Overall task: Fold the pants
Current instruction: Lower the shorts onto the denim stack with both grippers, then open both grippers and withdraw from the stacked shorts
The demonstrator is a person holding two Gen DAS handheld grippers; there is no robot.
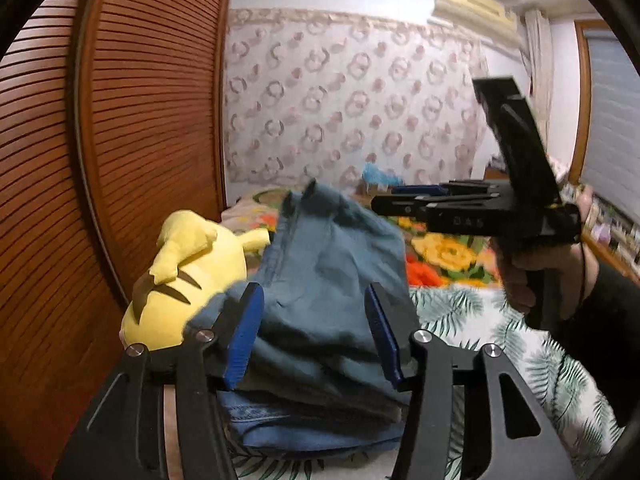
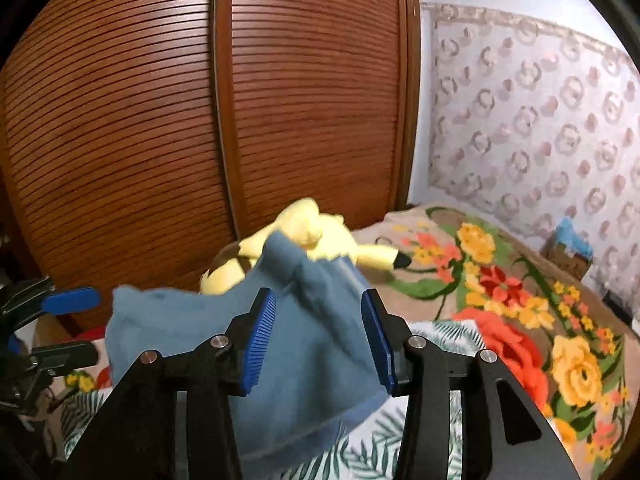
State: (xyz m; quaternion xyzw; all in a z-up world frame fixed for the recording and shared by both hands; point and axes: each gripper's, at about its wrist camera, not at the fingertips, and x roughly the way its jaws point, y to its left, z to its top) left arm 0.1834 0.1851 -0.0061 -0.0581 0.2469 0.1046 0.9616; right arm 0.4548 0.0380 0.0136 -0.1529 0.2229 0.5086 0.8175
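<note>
Lying on the bed (image 2: 500, 280), teal pants (image 1: 332, 264) between both grippers' released fingers (image 1: 244, 336).

Left black two-finger gripper with blue pads (image 1: 314, 332): jaws apart, pads pressing nothing. Right black two-finger gripper with blue pads (image 2: 320, 340): jaws apart too, held by a hand (image 1: 532, 280) in dark sleeve.

On the bed (image 1: 460, 308), the pants (image 1: 332, 280) lie heaped on a stack of folded clothes (image 1: 288, 428) near its edge beside the wardrobe (image 1: 132, 120). A plush toy (image 1: 188, 276) lies between heap and wardrobe; a flowered blanket (image 2: 520, 292) spreads behind, toward the wall.
</note>
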